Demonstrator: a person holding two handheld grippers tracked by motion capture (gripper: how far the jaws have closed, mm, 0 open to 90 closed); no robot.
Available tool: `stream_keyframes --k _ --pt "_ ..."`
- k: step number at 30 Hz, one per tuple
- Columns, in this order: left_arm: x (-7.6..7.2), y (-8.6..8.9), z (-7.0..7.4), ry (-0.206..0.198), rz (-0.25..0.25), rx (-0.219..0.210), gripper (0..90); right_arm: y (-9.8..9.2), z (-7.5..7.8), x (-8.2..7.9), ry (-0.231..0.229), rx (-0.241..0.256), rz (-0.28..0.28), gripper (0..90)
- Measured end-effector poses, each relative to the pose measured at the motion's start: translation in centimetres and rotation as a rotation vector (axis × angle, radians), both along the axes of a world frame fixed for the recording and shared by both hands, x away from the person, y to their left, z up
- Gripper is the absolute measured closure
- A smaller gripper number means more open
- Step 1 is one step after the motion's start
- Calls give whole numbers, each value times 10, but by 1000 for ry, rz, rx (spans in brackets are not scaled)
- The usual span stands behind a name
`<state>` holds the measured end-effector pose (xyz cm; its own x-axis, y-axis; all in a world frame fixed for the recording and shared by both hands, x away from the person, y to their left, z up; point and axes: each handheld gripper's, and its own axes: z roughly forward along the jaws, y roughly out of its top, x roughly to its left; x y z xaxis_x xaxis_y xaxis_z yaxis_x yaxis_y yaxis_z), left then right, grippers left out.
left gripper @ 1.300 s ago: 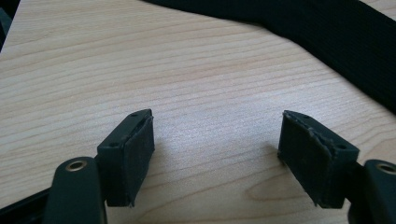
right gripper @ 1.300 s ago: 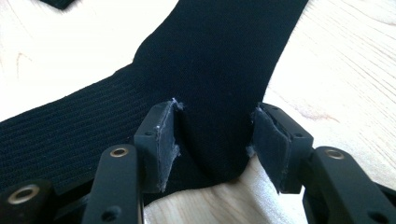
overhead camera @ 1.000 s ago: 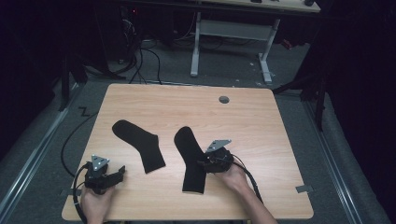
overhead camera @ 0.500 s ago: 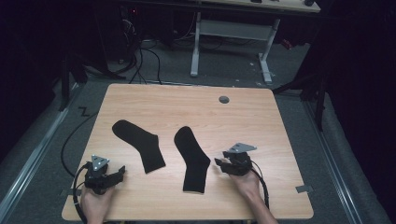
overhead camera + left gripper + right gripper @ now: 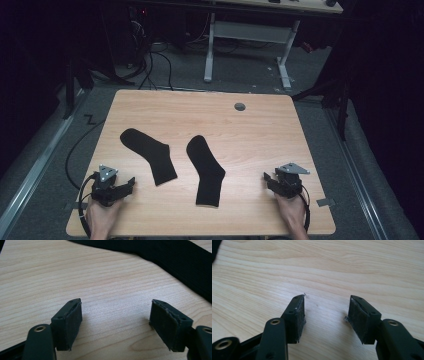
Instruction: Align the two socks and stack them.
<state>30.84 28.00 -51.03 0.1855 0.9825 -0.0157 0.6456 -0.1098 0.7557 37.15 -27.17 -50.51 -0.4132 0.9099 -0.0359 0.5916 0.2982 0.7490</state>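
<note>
Two black socks lie flat on the wooden table (image 5: 260,125), and both grippers rest near its front edge with nothing in them.

At far left, the left gripper (image 5: 131,183) sits by the near left corner, held in the person's left hand (image 5: 102,217). Its jaws stand wide apart over bare wood in the left gripper view, and the dark ribbed fabric of the left sock (image 5: 175,257) crosses the top right of that view — near, but not touching the pads.

Next comes the left sock (image 5: 150,152) itself, its foot pointing toward the far left and its cuff end toward the front. Just to its right, apart from it, the right sock (image 5: 207,170) lies in much the same pose, its cuff nearest the front edge.

At far right, the right gripper (image 5: 266,178) rests well apart from the right sock, its jaws also spread with only wood grain between them. A small round grommet hole (image 5: 240,106) sits near the table's far edge.

The work in hand looks like pairing the socks, and neither is yet gripped. To do it well, each gripper should probably come in low and level, one pad sliding under a cuff edge so that only fabric is pinched — not the table. Taking a sock by a corner of its cuff should let it hang straight and lie down cleanly on its mate, toe over toe.
</note>
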Motion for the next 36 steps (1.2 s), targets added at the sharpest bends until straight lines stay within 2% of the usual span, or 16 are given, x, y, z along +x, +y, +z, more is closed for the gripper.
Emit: stream_keyframes --k 2,7,11,18,23,27,29,32,36 --pt "0 1 0 4 -9 0 259 -5 0 0 15 17 -9 443" --pt "3 -2 4 41 -38 16 264 -5 0 0 16 11 -35 391" --pt "1 -9 8 21 -70 25 281 -5 0 0 17 12 -39 384" --pt "-1 -34 22 -18 -157 26 310 -5 0 0 20 13 -37 370" --pt "2 -49 27 -34 -203 17 324 -5 0 0 21 13 -36 367" --pt "3 -62 30 -39 -262 21 325 -5 0 0 21 13 -35 364" --pt "4 -68 30 -35 -287 29 325 -5 0 0 21 13 -35 364" --pt "9 -79 28 -9 -322 48 330 -5 0 0 21 13 -35 364" --pt "14 -88 27 2 -339 57 348 -5 -1 0 21 12 -34 361"
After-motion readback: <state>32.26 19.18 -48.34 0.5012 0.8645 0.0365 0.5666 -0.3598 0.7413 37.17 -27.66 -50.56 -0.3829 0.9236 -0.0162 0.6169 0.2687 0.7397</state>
